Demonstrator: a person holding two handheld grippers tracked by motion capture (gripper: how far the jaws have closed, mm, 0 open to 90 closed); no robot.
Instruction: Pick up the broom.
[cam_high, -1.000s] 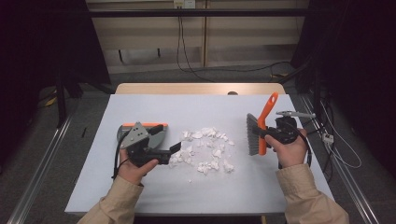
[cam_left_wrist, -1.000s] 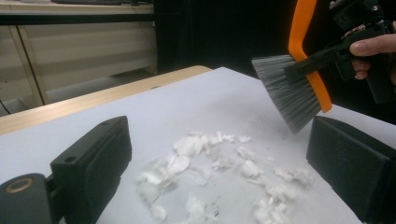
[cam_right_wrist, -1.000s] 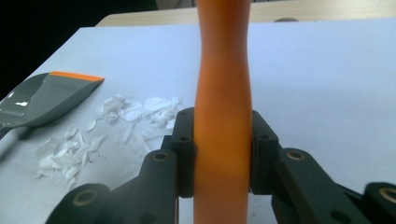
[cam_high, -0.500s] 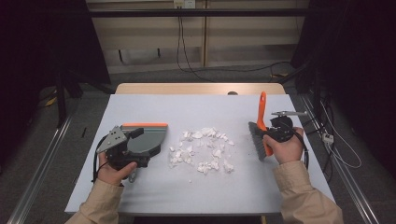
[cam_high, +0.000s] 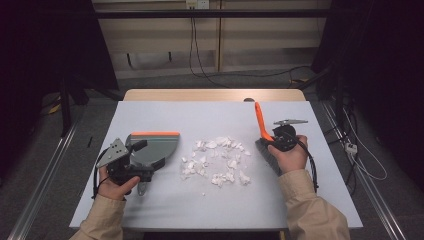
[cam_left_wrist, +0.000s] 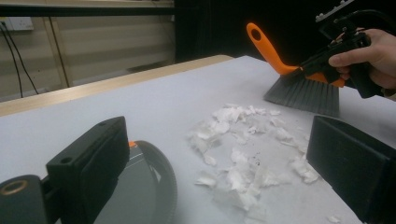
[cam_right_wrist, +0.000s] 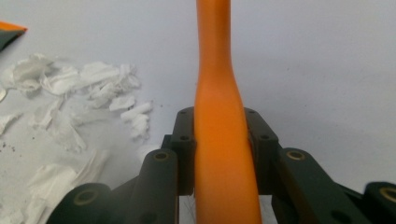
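Item: paper scraps (cam_high: 216, 161), white, torn, loose heap near the middle of the table (cam_high: 200, 210). The heap is longer toward the far edge than it is wide, with a few stray bits (cam_high: 202, 193) toward the person's side.

Item: brush (cam_high: 264, 142), orange handle, dark bristles. It stands just beside the heap on its right, bristles (cam_left_wrist: 303, 94) down at the table surface; whether they touch it cannot be told. The handle (cam_right_wrist: 223, 116) leans up and away toward the far edge. The right gripper (cam_high: 278, 142) is clamped on the handle, jaws pressed against both flanks in the right gripper view. The scraps lie to the left of the bristles across a narrow strip of bare table.

Item: dustpan (cam_high: 152, 148), grey with an orange back rim, lying flat just left of the heap. Its curved lip faces the scraps. The left gripper (cam_high: 131, 170) sits at the pan's near left; from above the pan appears to be in its hold, though the left gripper view shows wide-set jaws with the pan (cam_left_wrist: 140, 186) low between them, so the grip cannot be told.

Governing relation: pan, heap and brush lie in one line across the table, heap in the middle. Judged, the brush has to travel leftward, across its own handle line, to drive scraps onto the lip. The right hand (cam_high: 287, 157) is the nearer one to the heap's edge.
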